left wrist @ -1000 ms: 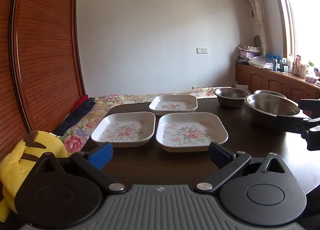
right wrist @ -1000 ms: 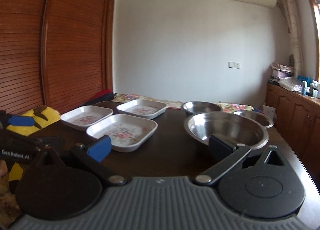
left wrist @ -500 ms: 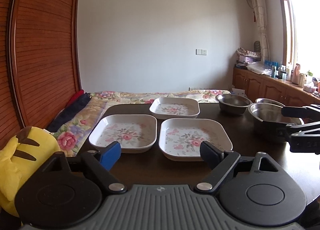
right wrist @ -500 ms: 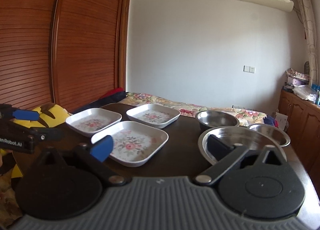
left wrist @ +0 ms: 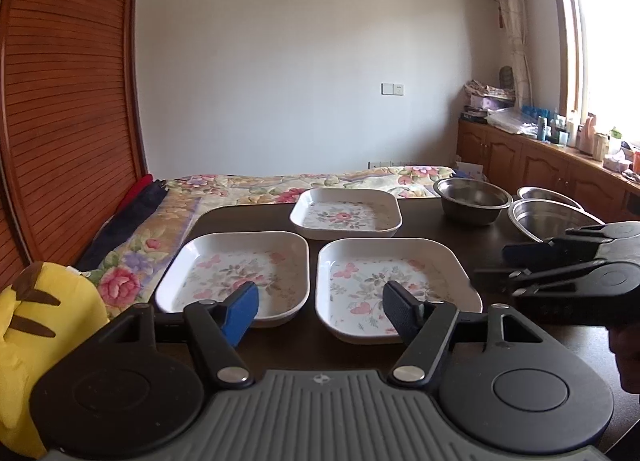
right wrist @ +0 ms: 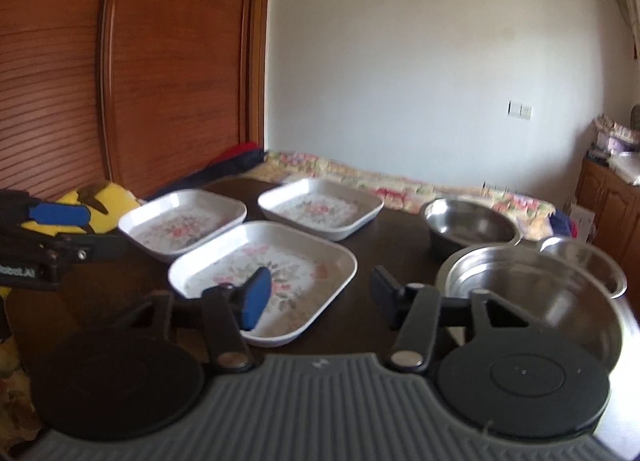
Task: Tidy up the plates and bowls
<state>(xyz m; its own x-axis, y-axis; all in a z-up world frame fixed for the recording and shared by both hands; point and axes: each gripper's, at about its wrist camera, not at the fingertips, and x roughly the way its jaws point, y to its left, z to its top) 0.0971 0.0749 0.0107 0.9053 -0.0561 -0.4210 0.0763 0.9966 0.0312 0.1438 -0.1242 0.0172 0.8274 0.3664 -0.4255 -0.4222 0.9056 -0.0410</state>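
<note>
Left gripper point(left wrist: 320, 311) jaws apart, just narrowing, empty; white square floral plates: left plate point(left wrist: 234, 273) beyond blue finger point(left wrist: 240, 311), right plate point(left wrist: 394, 285) beyond black finger point(left wrist: 400, 313). Right gripper point(right wrist: 318, 297) jaws apart, just narrowing, empty, with large steel bowl point(right wrist: 560, 301) right of black finger point(right wrist: 382, 293).

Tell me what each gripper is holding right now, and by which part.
Nothing is held. The left gripper and right gripper have just been closing, with nothing between their jaws.

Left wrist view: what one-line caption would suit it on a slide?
Open left gripper faces three floral plates and steel bowls on a dark table, nothing held.
</note>
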